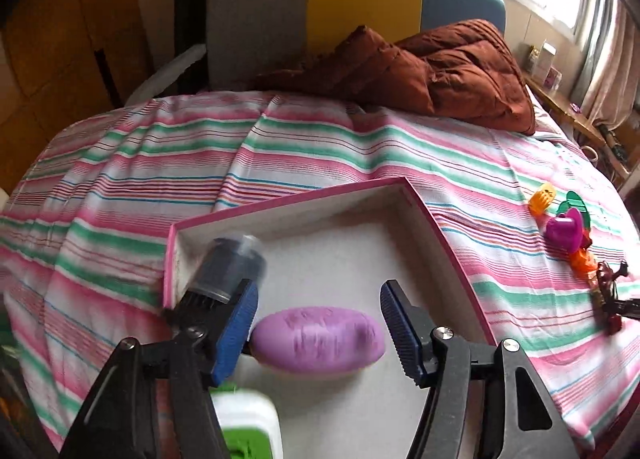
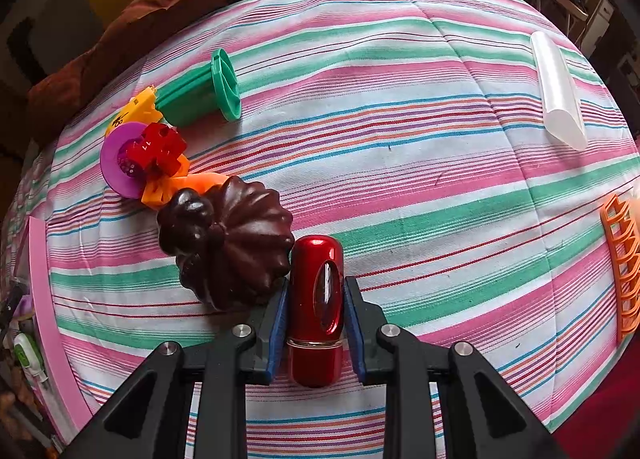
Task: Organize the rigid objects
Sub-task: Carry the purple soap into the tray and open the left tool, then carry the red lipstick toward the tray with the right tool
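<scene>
Pinched between the right gripper's (image 2: pixel 316 319) pads, a red metallic tube (image 2: pixel 316 299) lay on the striped bedsheet (image 2: pixel 420 139) beside a dark ribbed gourd (image 2: pixel 232 243). Lift straight up, clear that neighbour, then carry it to the pink-rimmed tray (image 1: pixel 404 195), where the left gripper (image 1: pixel 320 319) hung spread over a purple oval (image 1: pixel 318 339).

Two claw-mounted views, bed (image 1: pixel 304 147) shared

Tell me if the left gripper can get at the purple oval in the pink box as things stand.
Probably yes: the left gripper is open, the purple oval lies uncovered between its fingers in the pink box.
</scene>
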{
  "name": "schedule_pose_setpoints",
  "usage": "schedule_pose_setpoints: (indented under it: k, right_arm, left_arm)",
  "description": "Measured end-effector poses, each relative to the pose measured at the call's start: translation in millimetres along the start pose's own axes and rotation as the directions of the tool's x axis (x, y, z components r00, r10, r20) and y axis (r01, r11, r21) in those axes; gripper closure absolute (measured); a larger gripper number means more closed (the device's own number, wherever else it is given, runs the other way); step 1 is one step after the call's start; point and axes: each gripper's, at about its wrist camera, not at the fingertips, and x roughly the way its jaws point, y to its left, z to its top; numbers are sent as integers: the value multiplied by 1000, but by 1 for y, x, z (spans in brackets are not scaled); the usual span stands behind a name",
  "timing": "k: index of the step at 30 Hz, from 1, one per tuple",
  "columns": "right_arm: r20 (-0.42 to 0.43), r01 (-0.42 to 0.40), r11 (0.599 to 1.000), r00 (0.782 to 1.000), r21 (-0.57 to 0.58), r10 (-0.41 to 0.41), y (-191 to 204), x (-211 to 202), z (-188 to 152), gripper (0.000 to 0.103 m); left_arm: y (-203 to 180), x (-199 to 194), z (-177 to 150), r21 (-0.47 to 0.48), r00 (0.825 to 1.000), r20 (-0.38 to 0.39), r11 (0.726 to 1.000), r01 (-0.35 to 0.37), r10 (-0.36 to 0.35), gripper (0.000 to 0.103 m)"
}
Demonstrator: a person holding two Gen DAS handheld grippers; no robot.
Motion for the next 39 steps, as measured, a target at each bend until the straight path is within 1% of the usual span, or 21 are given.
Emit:
schedule_pose_setpoints:
  k: [1, 3, 6, 11, 13, 20, 26, 32, 35, 39]
  right_arm:
    - [0, 0, 1000, 1000, 0, 0, 0, 0, 1, 76]
    - [0, 2, 1000, 1000, -2, -2, -2, -1, 0, 76]
    - [0, 3, 1000, 1000, -2, -3, -1, -1, -1, 76]
    - [1, 5, 1000, 1000, -5, -5, -7, -3, -1, 76]
    - [1, 6, 1000, 1000, -4, -6, -1, -1, 2, 76]
    - [3, 13, 1000, 1000, -10, -13, -4, -2, 2, 76]
    - [4, 32, 999, 999, -30, -32, -7, -5, 1, 76]
    - [3, 68, 996, 998, -64, -68, -5, -9, -3, 76]
    - [2, 97, 990, 995, -100, -98, 1, -11, -8, 76]
    - [-1, 97, 982, 995, -164, -99, 13, -15, -18, 76]
  left_arm:
    - [0, -4, -4, -8, 1000, 0, 1000, 0, 0, 34]
    - [2, -10, -12, -34, 1000, -1, 999, 15, -15, 34]
    - [2, -20, -28, -59, 1000, 2, 998, 18, -18, 35]
    - [-6, -47, -52, -29, 999, 51, 1000, 9, -8, 34]
    - [-7, -55, -61, -30, 998, 57, 1000, 9, -7, 34]
    - [-5, -72, -85, -28, 998, 62, 1000, -13, 15, 34]
    - [-1, -82, -94, -35, 997, 77, 999, -30, 32, 34]
    - [4, -89, -96, -47, 996, 88, 999, -25, 29, 34]
    - [5, -91, -97, -50, 995, 92, 999, -19, 23, 34]
    - [8, -90, -100, -63, 996, 83, 998, -5, 10, 34]
